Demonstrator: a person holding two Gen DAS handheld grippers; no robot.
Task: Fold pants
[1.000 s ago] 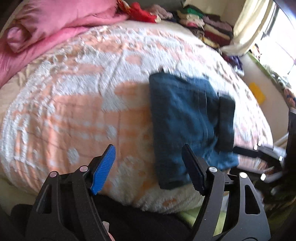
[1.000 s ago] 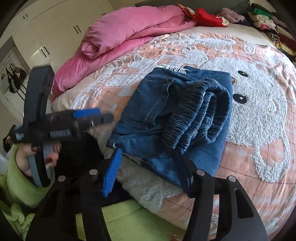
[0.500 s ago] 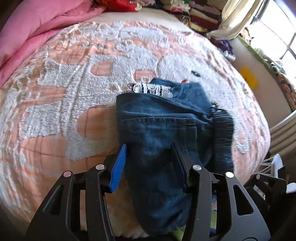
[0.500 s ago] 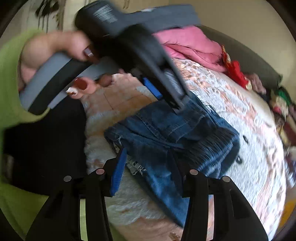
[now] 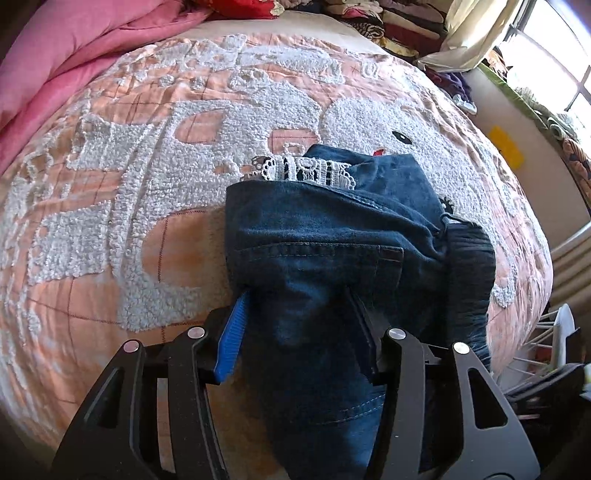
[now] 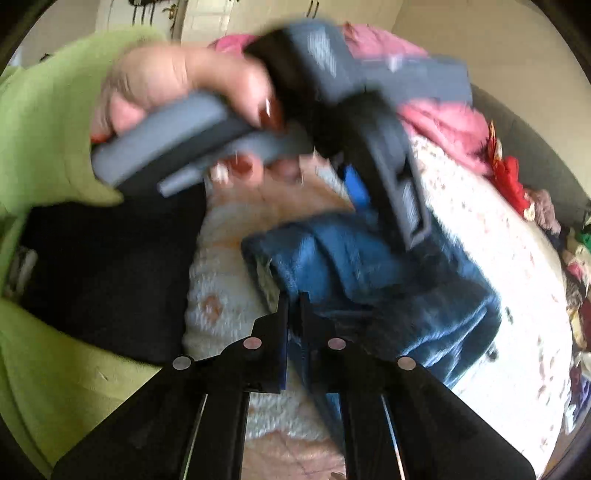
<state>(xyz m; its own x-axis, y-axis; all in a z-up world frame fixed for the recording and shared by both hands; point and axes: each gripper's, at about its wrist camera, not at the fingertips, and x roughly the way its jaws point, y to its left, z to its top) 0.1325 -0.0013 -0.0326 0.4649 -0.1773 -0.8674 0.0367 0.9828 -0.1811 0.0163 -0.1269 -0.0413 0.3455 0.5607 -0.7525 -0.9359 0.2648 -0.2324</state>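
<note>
The folded blue denim pants (image 5: 332, 236) lie on the peach and white bedspread (image 5: 110, 184), with a white lace trim at their far edge. My left gripper (image 5: 299, 306) straddles the near part of the pants, its fingers on either side of a thick fold and pressing into the cloth. In the right wrist view my right gripper (image 6: 294, 299) is shut on the near edge of the pants (image 6: 354, 258). The left gripper's body (image 6: 369, 122) and the hand holding it fill the top of that view, blurred.
A pink duvet (image 5: 74, 48) is bunched at the bed's far left. Piles of clothes (image 5: 388, 22) line the far side. A window and wall are on the right. The person's green sleeve (image 6: 48, 110) and dark lap sit at the near bed edge.
My left gripper has moved forward onto the pants and narrowed around a fold. My right gripper has closed on the pants' near edge.
</note>
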